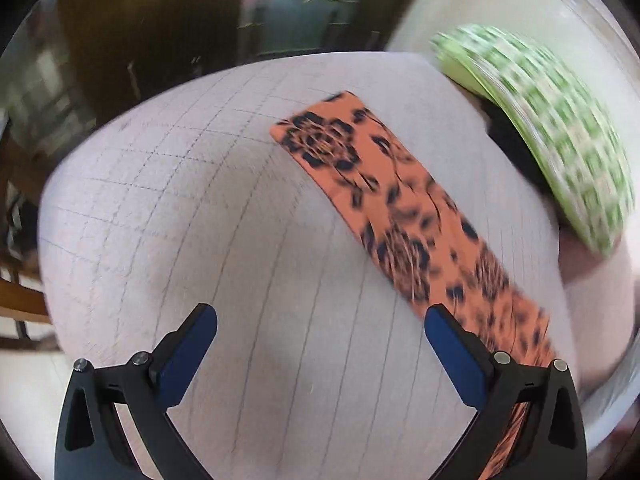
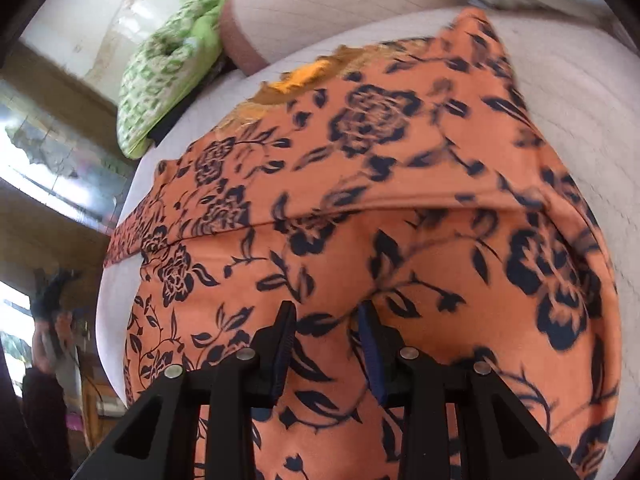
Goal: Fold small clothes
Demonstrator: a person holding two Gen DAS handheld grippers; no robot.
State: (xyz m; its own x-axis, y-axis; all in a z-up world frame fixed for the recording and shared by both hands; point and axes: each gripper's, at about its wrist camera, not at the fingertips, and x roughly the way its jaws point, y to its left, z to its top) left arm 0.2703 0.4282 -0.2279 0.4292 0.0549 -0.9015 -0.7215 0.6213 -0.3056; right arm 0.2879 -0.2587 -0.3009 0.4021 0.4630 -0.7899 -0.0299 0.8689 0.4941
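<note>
Setting: home bedroom, shown by bed with pale grid-lined sheet (image 1: pixel 200 208), green patterned pillow (image 1: pixel 560 148), dark wooden furniture (image 1: pixel 132 32).

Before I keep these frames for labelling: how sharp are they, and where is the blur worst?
Left wrist view: strong motion smear on the green patterned cushion and the far end of the orange floral garment; the fingers stay crisp. Right wrist view: milder blur, heavy fisheye bulge, blown-out window at left.
</note>
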